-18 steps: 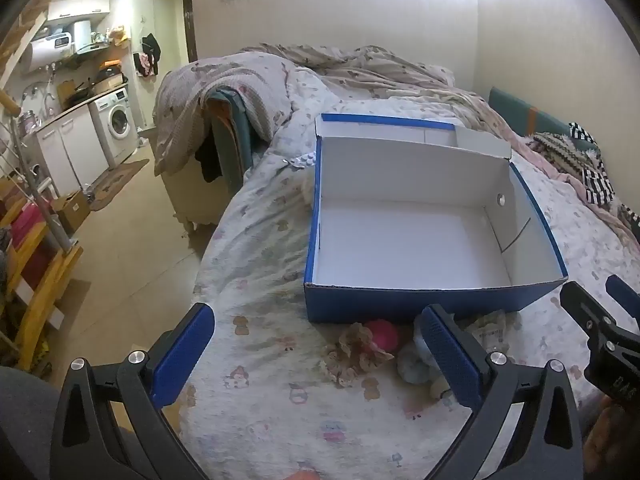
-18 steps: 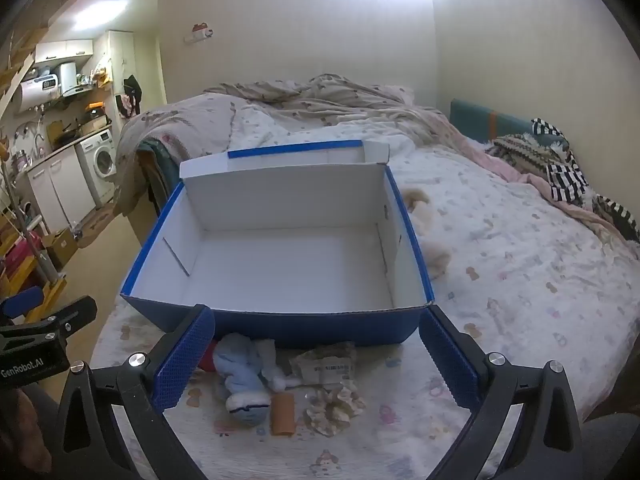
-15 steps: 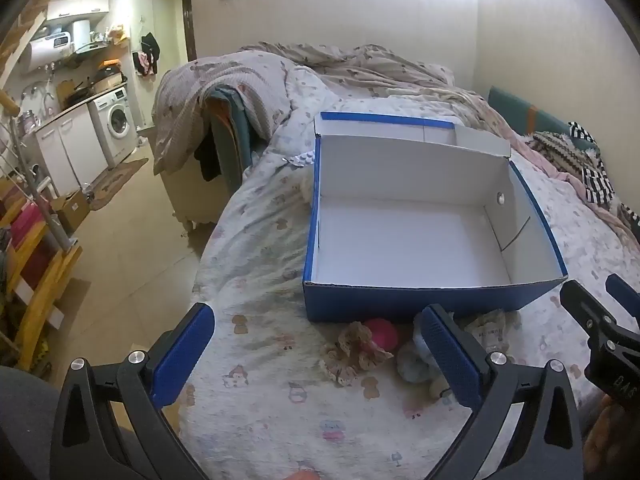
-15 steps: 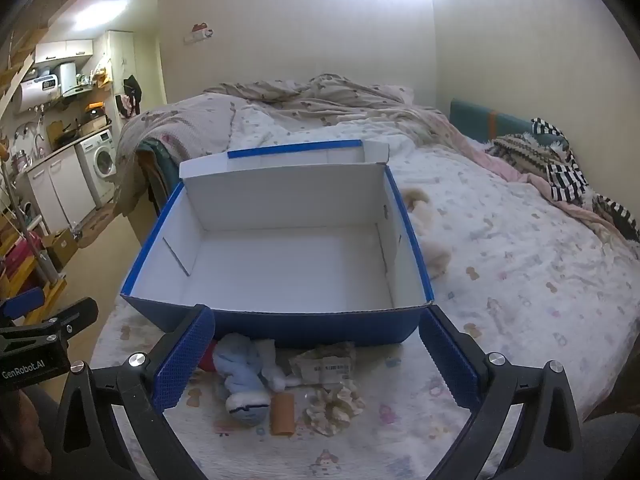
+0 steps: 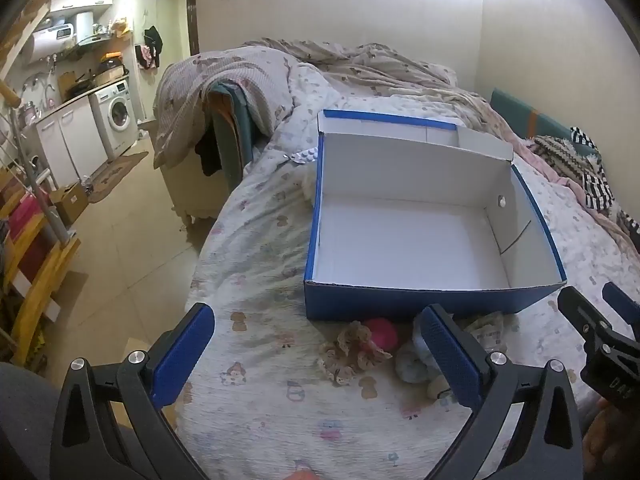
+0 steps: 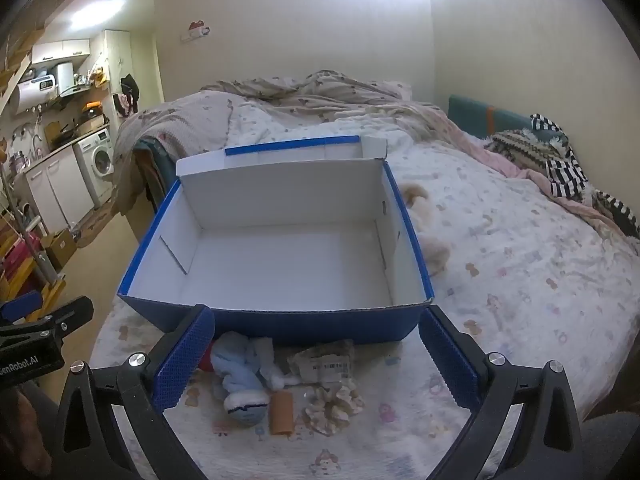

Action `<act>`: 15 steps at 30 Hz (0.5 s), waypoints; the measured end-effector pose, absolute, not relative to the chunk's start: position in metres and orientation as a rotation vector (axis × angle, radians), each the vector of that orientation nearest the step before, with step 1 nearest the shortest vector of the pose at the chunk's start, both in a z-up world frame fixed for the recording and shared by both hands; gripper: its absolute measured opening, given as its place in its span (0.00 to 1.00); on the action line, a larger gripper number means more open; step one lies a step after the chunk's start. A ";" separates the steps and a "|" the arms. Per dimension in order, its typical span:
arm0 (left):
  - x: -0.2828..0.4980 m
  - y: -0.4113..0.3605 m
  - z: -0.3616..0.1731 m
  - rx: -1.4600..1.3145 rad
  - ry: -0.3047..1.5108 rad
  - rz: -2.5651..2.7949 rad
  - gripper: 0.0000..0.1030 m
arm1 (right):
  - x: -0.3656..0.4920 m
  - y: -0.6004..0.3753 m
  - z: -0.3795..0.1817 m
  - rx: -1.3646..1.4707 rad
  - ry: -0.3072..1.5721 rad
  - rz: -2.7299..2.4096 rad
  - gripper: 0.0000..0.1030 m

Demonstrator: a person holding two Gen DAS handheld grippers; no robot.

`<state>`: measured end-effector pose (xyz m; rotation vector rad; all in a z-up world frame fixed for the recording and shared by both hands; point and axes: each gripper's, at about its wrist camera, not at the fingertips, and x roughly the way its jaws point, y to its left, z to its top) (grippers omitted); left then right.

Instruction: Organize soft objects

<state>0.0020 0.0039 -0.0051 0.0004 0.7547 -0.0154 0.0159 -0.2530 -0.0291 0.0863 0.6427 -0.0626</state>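
L gripper & R gripper both hovering wide open, empty | nothing shifting since a moment ago | soft toys lying at box's 6 o'clock, none boxed yet

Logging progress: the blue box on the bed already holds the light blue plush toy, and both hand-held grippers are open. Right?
Not quite. The blue box is empty; the light blue plush toy lies on the bed in front of it, as the right wrist view shows. Both hand-held grippers are open.

Black grippers — blue pads, perhaps ribbed.
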 end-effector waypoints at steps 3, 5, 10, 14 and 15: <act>0.002 0.005 -0.005 0.001 0.753 -0.017 1.00 | 0.016 -0.252 -0.030 0.090 0.642 -0.064 1.00; 0.002 0.005 -0.005 0.005 0.754 -0.016 1.00 | 0.016 -0.252 -0.030 0.090 0.641 -0.064 1.00; 0.002 0.005 -0.004 0.002 0.755 -0.015 1.00 | 0.016 -0.252 -0.031 0.091 0.642 -0.064 1.00; 0.002 0.005 -0.004 0.003 0.754 -0.017 1.00 | 0.017 -0.254 -0.031 0.095 0.643 -0.066 1.00; 0.002 0.005 -0.004 0.003 0.754 -0.016 1.00 | 0.017 -0.253 -0.031 0.096 0.644 -0.066 1.00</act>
